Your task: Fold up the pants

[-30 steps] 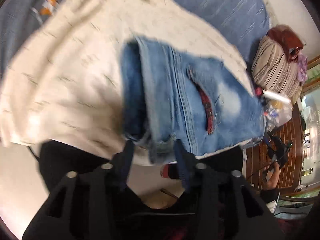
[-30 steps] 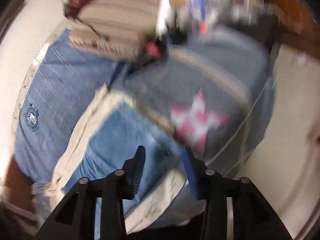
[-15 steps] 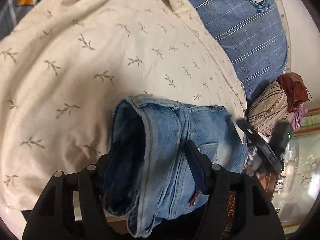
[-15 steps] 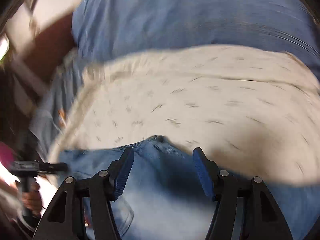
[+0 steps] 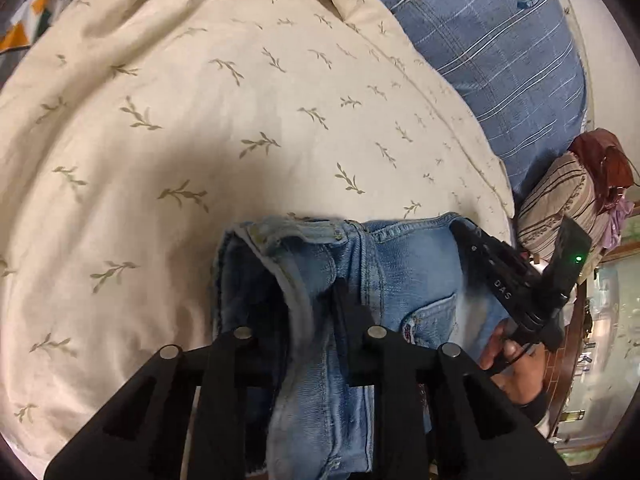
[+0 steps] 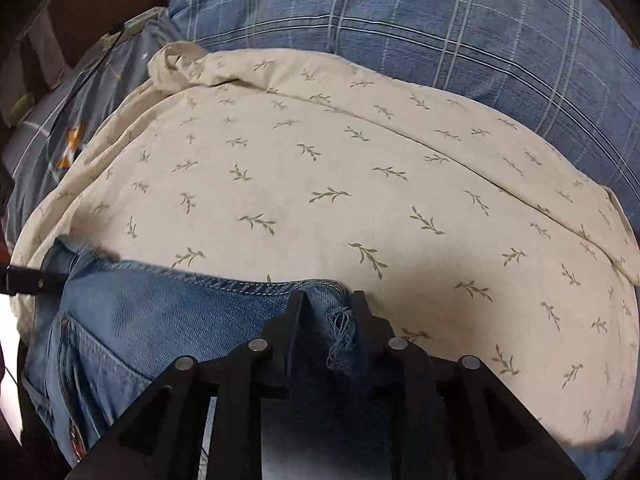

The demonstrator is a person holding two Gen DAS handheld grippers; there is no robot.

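Light blue denim pants (image 5: 404, 268) lie bunched at the near edge of a cream leaf-print cloth (image 5: 240, 120). My left gripper (image 5: 304, 304) is shut on a thick fold of the pants near the waistband. In the right wrist view the pants (image 6: 160, 320) fill the lower left. My right gripper (image 6: 326, 308) is shut on a frayed edge of the pants. The right gripper's body (image 5: 520, 284) and the hand holding it show at the right of the left wrist view.
A blue plaid blanket (image 5: 500, 40) covers the bed behind the cream cloth (image 6: 360, 180). A striped brown bag or cushion (image 5: 560, 200) with a red item sits at the right. Grey bedding with an orange star (image 6: 72, 148) lies at the left.
Both grippers have swung over the pants and closed on them. The left jaws narrowed onto the denim fold. The right gripper came in from the far side and gripped the frayed edge.
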